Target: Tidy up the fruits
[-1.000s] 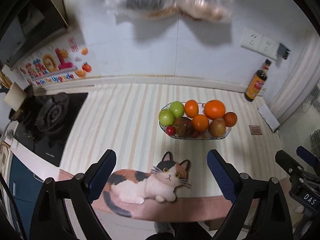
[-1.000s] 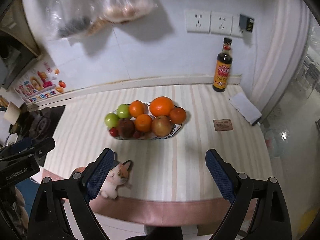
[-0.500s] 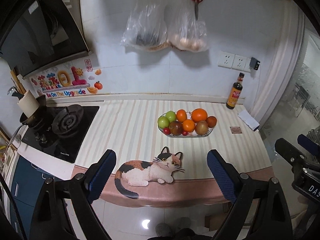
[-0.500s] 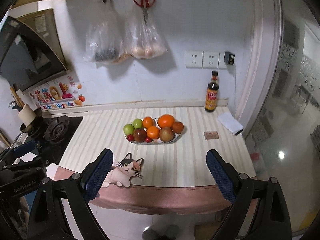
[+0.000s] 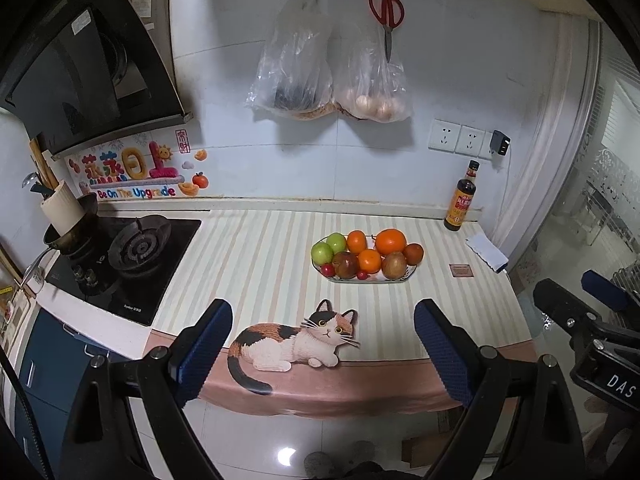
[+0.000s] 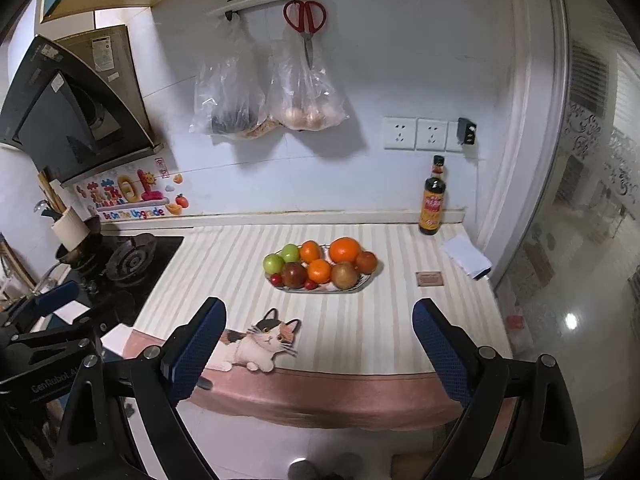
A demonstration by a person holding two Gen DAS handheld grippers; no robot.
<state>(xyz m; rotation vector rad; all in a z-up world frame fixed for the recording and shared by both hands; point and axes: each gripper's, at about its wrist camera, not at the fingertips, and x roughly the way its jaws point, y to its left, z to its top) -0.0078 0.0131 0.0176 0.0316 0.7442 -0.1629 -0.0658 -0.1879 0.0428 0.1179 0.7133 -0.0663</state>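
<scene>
Left wrist view: the left gripper (image 5: 322, 344) hung over the counter's edge, fingers spread wide and empty — as did the right gripper (image 6: 318, 340) — while the fruit plate (image 5: 366, 279) sat well beyond on the striped counter (image 5: 260, 264).

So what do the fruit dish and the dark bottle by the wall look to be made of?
The fruit dish looks like glazed ceramic: a pale, shiny rim with faint patterning, though glass or plastic is possible. The dark bottle is probably glass: a glossy body with dark contents, a yellow-red paper label and a black cap.
</scene>
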